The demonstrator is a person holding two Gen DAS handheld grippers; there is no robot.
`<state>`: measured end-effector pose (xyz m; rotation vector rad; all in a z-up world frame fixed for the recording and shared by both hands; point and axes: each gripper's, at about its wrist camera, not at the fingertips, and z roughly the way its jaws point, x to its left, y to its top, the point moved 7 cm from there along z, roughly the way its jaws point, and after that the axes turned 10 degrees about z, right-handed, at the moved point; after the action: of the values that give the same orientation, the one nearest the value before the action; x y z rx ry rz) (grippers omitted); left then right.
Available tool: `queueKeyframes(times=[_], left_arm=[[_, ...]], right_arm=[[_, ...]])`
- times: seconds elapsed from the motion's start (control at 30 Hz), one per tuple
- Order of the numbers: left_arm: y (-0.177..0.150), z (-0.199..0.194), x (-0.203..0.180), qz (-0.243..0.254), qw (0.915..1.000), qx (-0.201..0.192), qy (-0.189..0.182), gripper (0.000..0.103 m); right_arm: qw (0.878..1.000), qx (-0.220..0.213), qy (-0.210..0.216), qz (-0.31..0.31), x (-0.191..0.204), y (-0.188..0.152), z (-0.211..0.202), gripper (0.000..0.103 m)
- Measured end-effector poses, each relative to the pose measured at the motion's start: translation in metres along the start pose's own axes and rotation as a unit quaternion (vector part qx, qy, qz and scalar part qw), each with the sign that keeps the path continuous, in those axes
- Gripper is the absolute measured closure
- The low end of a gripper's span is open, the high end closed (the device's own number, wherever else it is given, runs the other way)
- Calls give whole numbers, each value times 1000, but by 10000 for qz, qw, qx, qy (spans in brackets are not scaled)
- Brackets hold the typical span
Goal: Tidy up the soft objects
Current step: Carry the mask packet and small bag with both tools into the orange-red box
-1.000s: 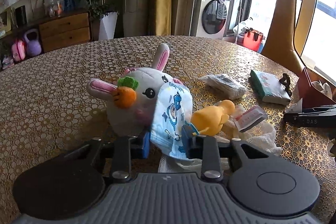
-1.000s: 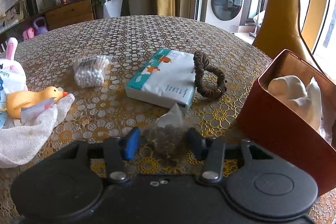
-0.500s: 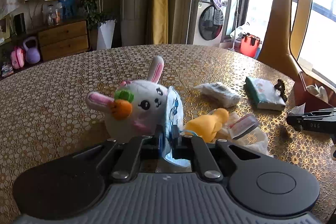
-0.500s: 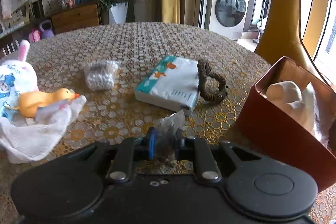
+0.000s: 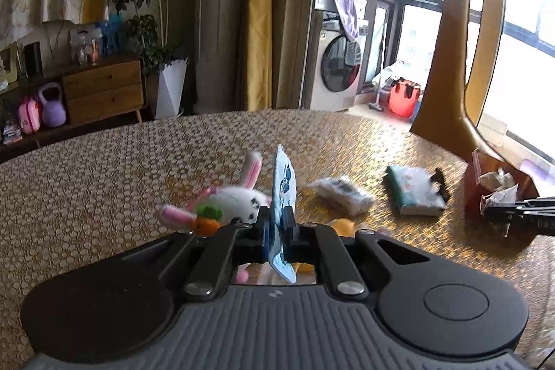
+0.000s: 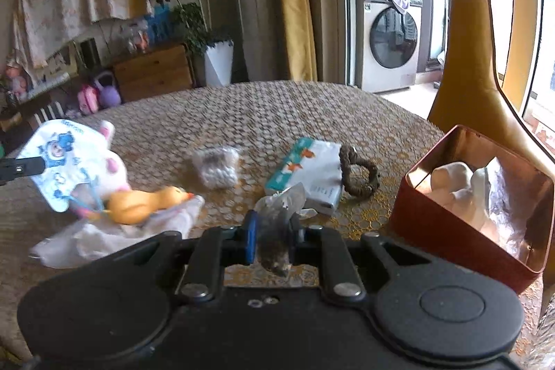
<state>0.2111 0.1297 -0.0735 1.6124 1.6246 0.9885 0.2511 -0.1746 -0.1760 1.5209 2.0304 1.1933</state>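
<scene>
Left tongs pinch a pouch, right tongs a sachet; box part-filled, rabbit, duck, tissues left.

My left tongs pinch a flat white pouch with blue cartoon prints, held edge-on and upright off the table. My right tongs clamp a small clear bag of dark bits. Below lie a white plush rabbit with a carrot, a yellow rubber duck resting on a crumpled white cloth, a bag of cotton balls, a tissue pack touching a brown scrunchie, and a copper-red tin holding pale soft things.
</scene>
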Motion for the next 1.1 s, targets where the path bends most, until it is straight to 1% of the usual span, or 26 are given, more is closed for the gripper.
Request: queueKeyframes(times=[0.17, 0.3, 0.5, 0.7, 0.87, 1.1], left_arm=[[16, -19, -12, 72, 9998, -150, -97, 96], [29, -30, -25, 54, 9993, -244, -262, 96], [47, -41, -53, 211, 9975, -364, -565, 96], [67, -39, -96, 367, 9935, -430, -984, 96], [84, -29, -143, 586, 9878, -464, -1366, 96], [95, -7, -212, 851, 9779, -269, -1890, 96]], right_arm=[[9998, -110, 142, -1, 4, 5, -33, 87], [9994, -239, 232, 19, 4, 10, -57, 87], [9989, -398, 245, 71, -9, 17, -83, 87], [9983, -572, 30, 131, -32, 23, -98, 87], [9971, -692, -177, 255, -59, 28, -105, 87], [9950, -773, -487, 408, -101, 29, -111, 87]])
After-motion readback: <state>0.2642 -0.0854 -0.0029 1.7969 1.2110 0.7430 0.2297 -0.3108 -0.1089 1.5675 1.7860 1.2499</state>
